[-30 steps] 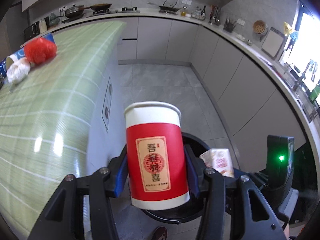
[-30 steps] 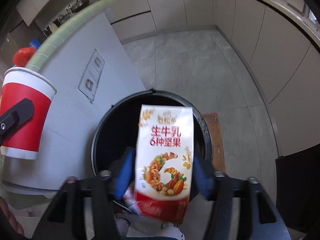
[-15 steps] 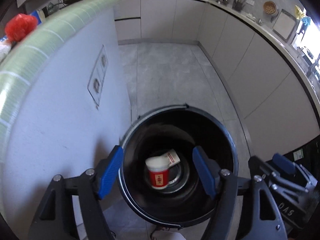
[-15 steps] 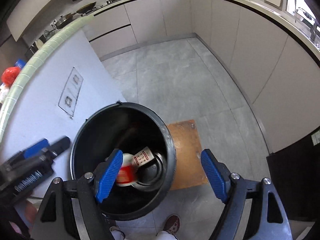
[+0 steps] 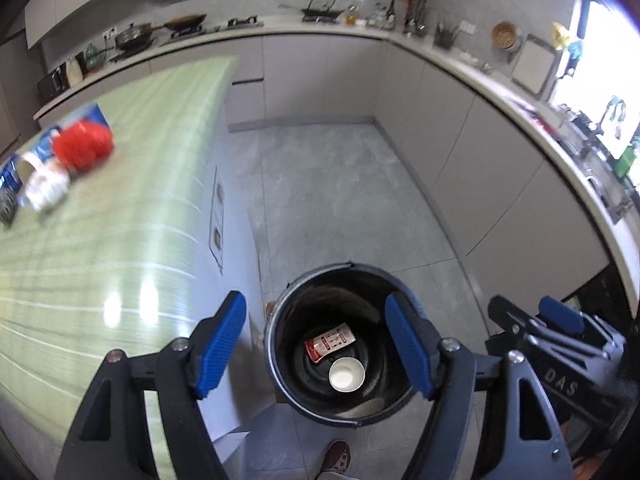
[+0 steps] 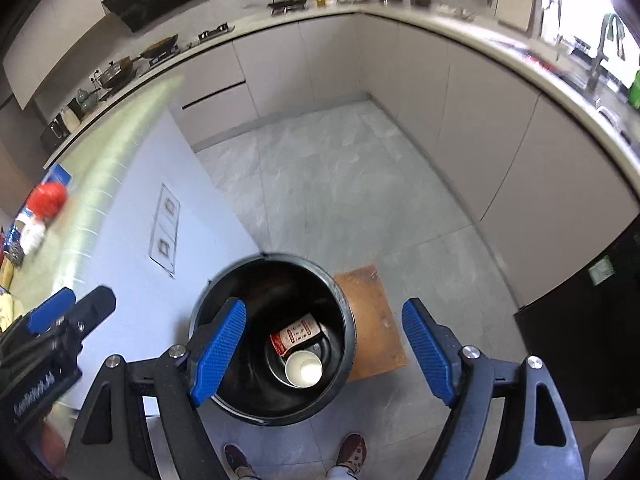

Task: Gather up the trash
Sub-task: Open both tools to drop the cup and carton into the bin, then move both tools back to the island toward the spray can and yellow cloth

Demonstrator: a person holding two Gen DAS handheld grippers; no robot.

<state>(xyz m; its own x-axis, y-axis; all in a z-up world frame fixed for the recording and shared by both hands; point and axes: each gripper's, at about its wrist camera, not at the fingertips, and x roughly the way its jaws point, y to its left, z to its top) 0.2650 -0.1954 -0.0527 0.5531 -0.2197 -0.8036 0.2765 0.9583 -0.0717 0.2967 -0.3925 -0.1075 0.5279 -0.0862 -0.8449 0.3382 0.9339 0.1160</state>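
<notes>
A black round trash bin [image 5: 280, 312] [image 6: 344, 304] stands on the floor beside the counter. Inside it lie a paper cup [image 5: 346, 373] [image 6: 303, 368], mouth up, and a red and white carton [image 5: 330, 340] [image 6: 295, 334]. My left gripper [image 5: 316, 344] is open and empty above the bin. My right gripper [image 6: 324, 352] is open and empty above the bin too. On the green striped counter [image 5: 132, 184] lie a red bag [image 5: 82, 147] [image 6: 47, 197] and a white crumpled item [image 5: 44, 188] [image 6: 31, 235].
A brown mat [image 6: 376, 320] lies on the floor right of the bin. The counter's white side panel [image 6: 132, 216] holds sockets. Grey cabinets [image 5: 460, 128] line the back and right walls. My shoes [image 6: 352, 452] show below the bin.
Both grippers opened and let go of the cup and the carton, which now lie in the bin. Both grippers have risen since, so the countertop shows again.
</notes>
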